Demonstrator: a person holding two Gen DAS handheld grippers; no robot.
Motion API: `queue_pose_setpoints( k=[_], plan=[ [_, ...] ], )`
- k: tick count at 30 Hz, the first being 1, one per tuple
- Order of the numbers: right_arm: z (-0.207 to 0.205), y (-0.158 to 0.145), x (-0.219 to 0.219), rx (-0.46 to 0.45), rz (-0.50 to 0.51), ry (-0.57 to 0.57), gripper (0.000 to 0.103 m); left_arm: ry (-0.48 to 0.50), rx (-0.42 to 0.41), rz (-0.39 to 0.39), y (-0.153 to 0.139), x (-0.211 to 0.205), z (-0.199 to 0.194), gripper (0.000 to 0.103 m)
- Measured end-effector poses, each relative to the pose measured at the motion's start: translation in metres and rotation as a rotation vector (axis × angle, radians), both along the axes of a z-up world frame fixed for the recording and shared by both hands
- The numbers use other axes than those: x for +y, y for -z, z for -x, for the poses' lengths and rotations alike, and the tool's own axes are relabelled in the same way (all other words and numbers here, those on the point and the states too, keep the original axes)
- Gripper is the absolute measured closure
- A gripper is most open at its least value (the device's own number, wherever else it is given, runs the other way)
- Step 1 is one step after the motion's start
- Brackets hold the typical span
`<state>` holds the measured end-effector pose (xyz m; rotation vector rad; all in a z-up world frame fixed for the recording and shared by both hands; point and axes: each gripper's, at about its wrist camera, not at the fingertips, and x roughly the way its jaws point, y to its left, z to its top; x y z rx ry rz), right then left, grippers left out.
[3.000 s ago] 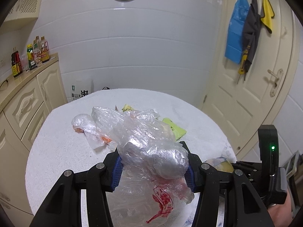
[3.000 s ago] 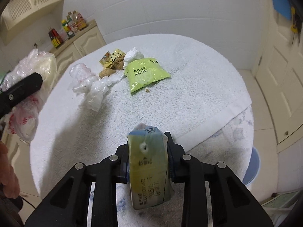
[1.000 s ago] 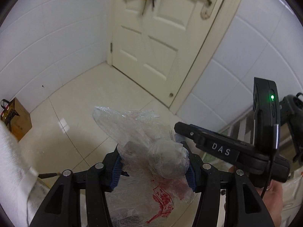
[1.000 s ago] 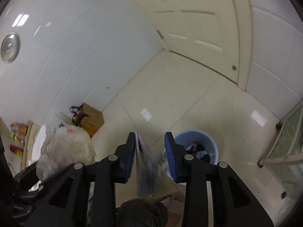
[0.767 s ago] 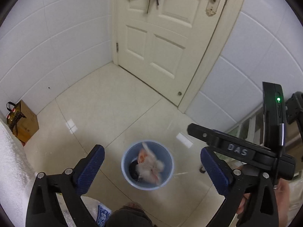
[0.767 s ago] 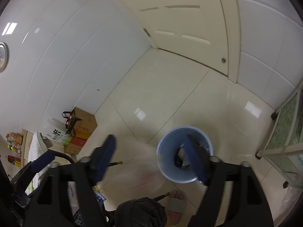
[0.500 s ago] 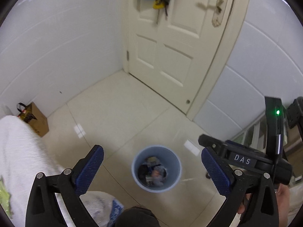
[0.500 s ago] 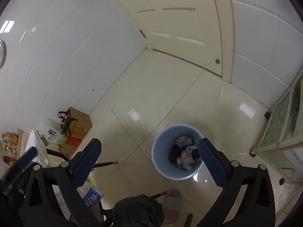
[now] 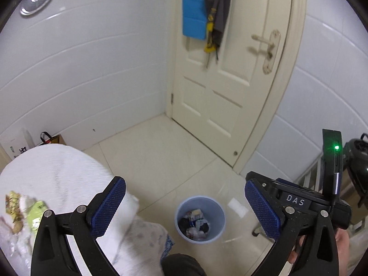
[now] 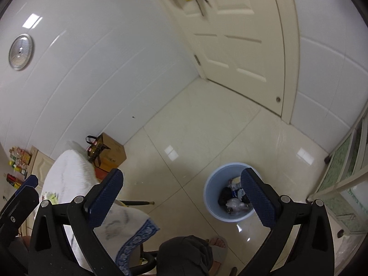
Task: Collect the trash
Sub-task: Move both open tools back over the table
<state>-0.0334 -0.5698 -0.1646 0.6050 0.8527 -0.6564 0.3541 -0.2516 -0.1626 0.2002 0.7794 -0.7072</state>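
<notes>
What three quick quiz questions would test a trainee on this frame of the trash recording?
1. True or false: the left gripper grips a plastic bag.
2. Where does the blue bin stand: A) on the table, B) on the floor tiles, C) inside the cardboard box?
3. Fill in: the green packet lies on the ____ covered with white towel.

Key: 1 false, both the left and the right gripper gape with nothing between the pads. 2 B. 3 table.
</notes>
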Motion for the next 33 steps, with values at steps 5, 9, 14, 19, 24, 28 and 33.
queue_pose_setpoints(
  k=[5, 9, 14, 19, 24, 28, 33],
  plan=[
    [-0.012, -0.026, 0.034, -0.028, 0.042, -0.053, 0.0, -0.047, -0.023, 0.053, -0.026, 0.051, 0.021, 0.001],
    [-0.026, -0.046, 0.068, -0.05, 0.08, -0.122, 0.0, -0.101, -0.058, 0.093, -0.044, 0.093, 0.041, 0.001],
    [-0.048, -0.065, 0.117, -0.081, 0.12, -0.231, 0.0, -0.188, -0.112, 0.13, -0.06, 0.15, 0.074, 0.001],
    [-0.07, -0.069, 0.157, -0.086, 0.143, -0.33, 0.0, -0.269, -0.144, 0.148, -0.068, 0.191, 0.108, 0.001],
    [-0.089, -0.071, 0.196, -0.089, 0.162, -0.415, 0.0, -0.352, -0.175, 0.151, -0.072, 0.226, 0.142, 0.001],
    [-0.1, -0.073, 0.226, -0.085, 0.194, -0.491, 0.0, -0.436, -0.189, 0.155, -0.072, 0.254, 0.17, 0.001],
    [-0.115, -0.067, 0.263, -0.062, 0.24, -0.59, 0.0, -0.541, -0.192, 0.142, -0.066, 0.281, 0.194, 0.001]
  ],
)
